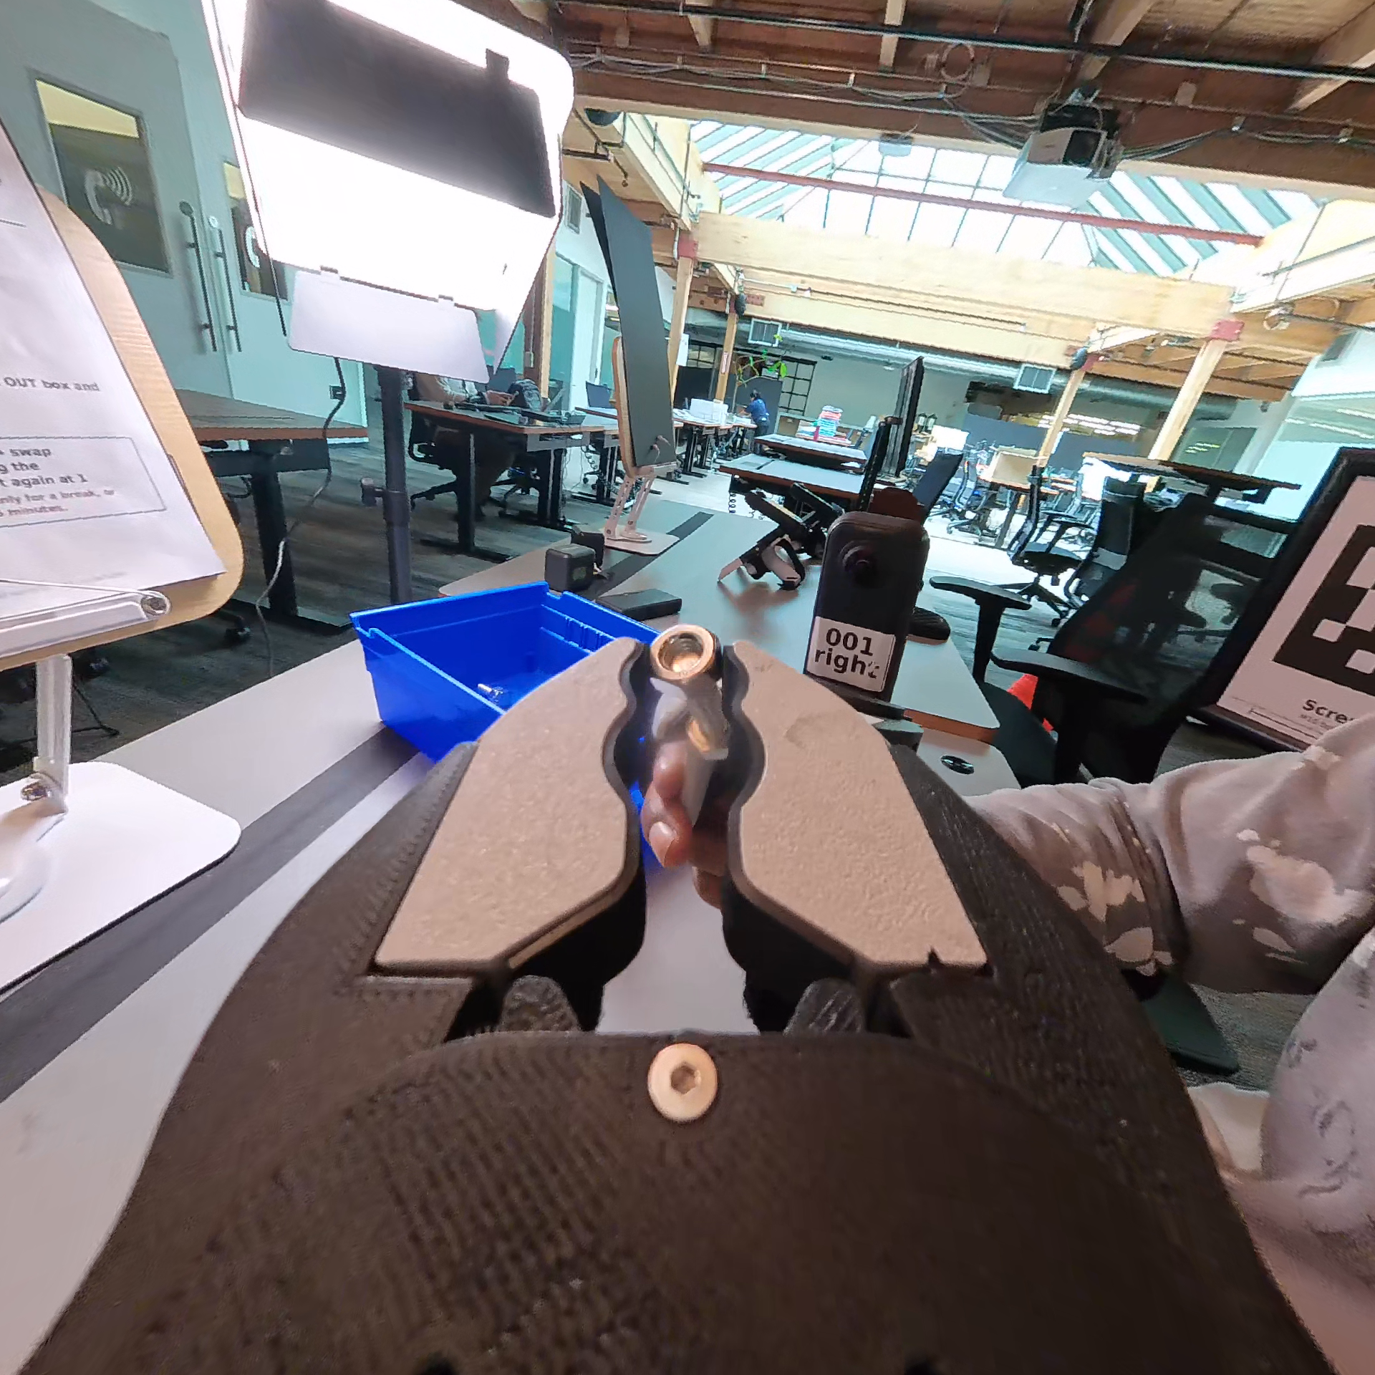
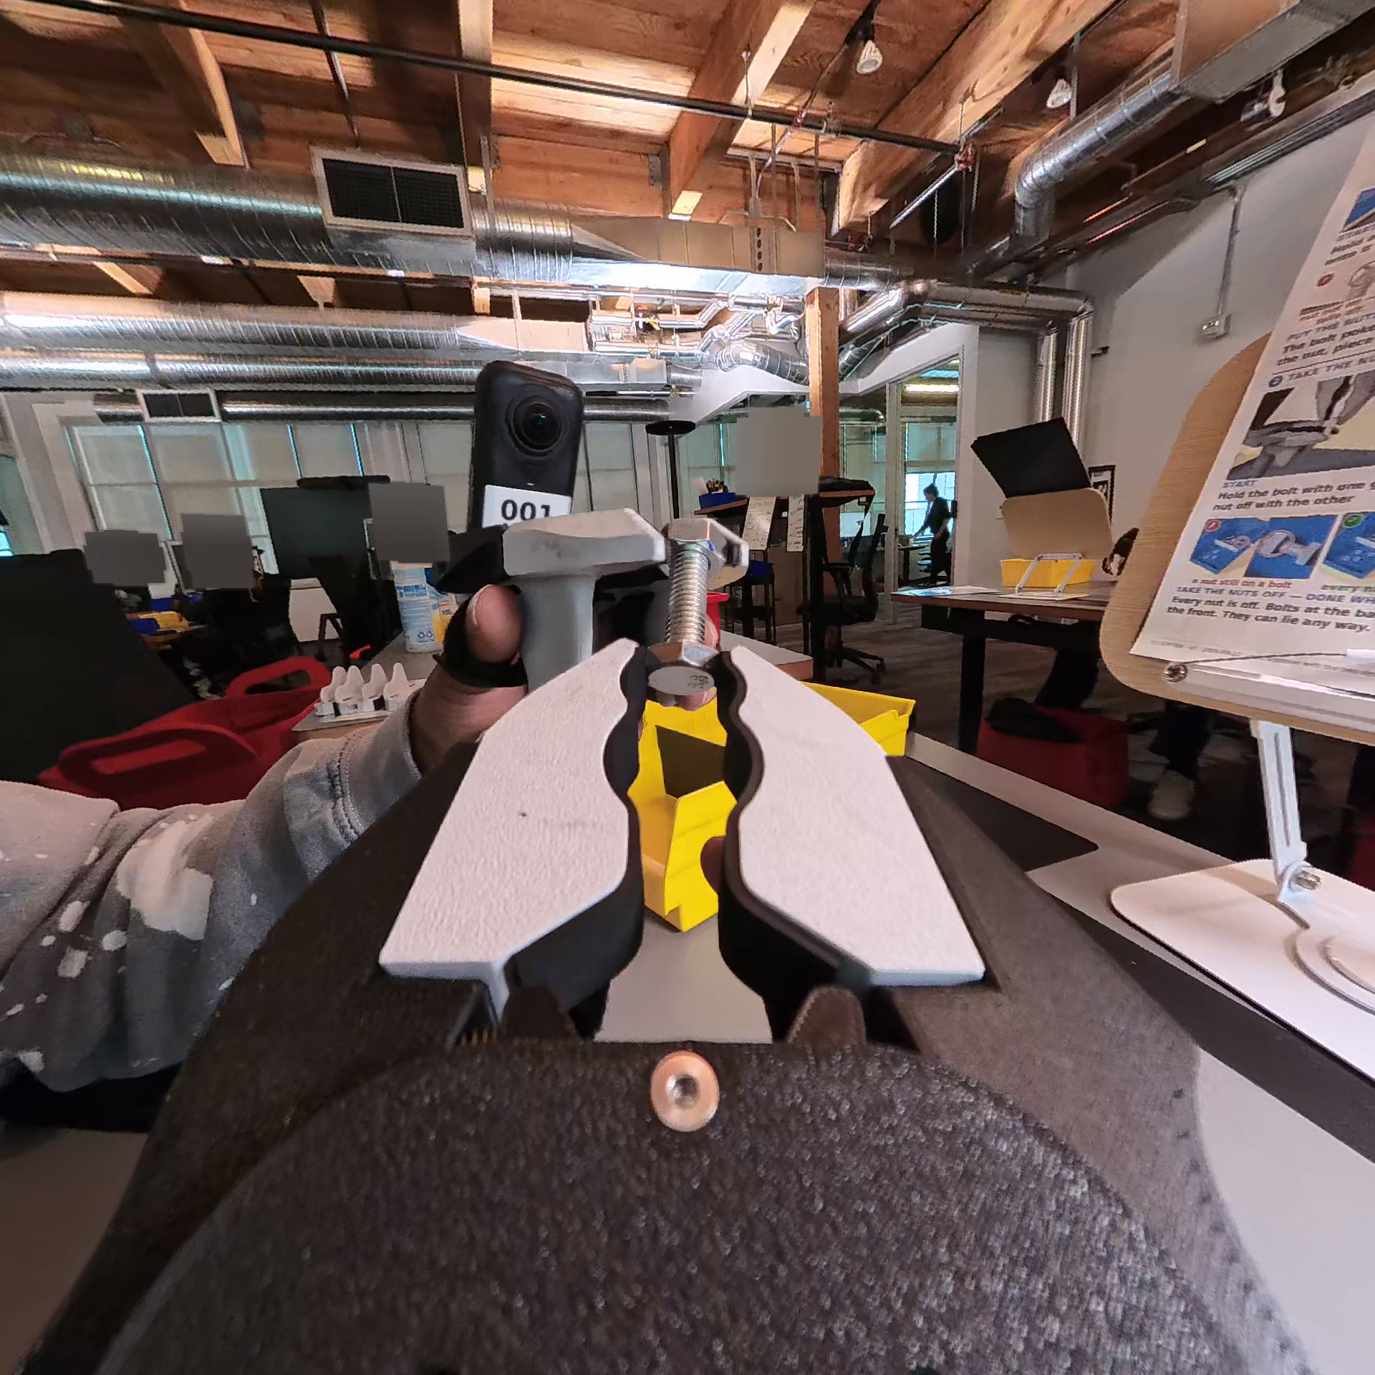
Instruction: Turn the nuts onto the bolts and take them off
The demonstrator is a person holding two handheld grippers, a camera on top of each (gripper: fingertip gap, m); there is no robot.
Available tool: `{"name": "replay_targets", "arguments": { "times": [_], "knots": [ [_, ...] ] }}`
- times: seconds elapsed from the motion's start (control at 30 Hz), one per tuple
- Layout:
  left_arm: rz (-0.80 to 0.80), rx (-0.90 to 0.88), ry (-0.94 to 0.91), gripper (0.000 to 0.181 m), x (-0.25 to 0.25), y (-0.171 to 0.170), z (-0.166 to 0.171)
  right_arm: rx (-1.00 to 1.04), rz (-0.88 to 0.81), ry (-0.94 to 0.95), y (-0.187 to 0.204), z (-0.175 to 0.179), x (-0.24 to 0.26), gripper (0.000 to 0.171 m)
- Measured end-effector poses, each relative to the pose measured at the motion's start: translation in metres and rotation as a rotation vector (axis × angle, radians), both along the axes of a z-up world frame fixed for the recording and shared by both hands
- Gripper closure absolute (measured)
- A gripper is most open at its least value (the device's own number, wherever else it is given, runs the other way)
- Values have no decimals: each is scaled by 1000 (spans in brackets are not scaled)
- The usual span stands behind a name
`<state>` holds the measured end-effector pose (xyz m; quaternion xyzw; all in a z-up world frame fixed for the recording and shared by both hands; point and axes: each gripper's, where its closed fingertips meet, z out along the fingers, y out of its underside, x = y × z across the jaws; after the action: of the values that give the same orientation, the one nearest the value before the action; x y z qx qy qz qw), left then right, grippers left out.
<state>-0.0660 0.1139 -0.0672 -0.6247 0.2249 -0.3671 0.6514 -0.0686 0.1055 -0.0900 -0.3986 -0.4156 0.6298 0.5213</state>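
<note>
My left gripper (image 1: 683, 673) is shut on a steel nut (image 1: 683, 655) at its fingertips, and I look through the nut's hole. The bolt's shaft (image 1: 699, 718) runs down from the nut, behind the fingers. In the right wrist view my right gripper (image 2: 681, 681) is shut on the bolt's hex head (image 2: 678, 678). The threaded shaft (image 2: 688, 595) stands up from it to the nut (image 2: 690, 532), which the left gripper (image 2: 699, 543) holds from above. Both grippers are held above the table.
A blue bin (image 1: 446, 655) with a small metal part inside sits on the grey table behind the left gripper. A yellow bin (image 2: 863, 718) sits behind the right gripper. Paper stands on white bases stand at the left (image 1: 89, 833) and at the right (image 2: 1228, 915). A grey sleeve (image 1: 1190, 856) reaches across. The grippers are tip to tip, or close to it.
</note>
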Motion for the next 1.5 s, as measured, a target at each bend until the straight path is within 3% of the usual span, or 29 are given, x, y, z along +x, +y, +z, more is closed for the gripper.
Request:
{"name": "replay_targets", "arguments": {
  "times": [0.37, 0.73, 0.77, 0.83, 1.17, 1.23, 1.3, 1.5],
  "knots": [
    [10, 38, 129, 163, 10, -2, -9, 23, 1, -137, -5, -22, -14, 153],
    [-118, 56, 0, 162, 9, -17, 6, 13, 134, -26, -17, -5, 1, 153],
    [-74, 39, -18, 169, 0, -11, 6, -2, 162, 8, -17, 0, 5, 154],
    [-42, 21, -6, 167, -9, -5, 0, -26, 192, 47, -17, 8, 12, 153],
    [-81, 37, 8, 154, 10, -12, 4, 13, 124, -40, -15, -6, 0, 153],
    [-51, 9, -10, 169, 1, -8, 4, 5, 157, -2, -17, -1, 5, 153],
    [0, 21, 22, 167, -9, -4, 0, -4, 184, 32, -18, 7, 11, 153],
    [-89, 40, -8, 155, 7, -16, 9, 2, 131, -4, -12, 3, 7, 153]
  ]
}}
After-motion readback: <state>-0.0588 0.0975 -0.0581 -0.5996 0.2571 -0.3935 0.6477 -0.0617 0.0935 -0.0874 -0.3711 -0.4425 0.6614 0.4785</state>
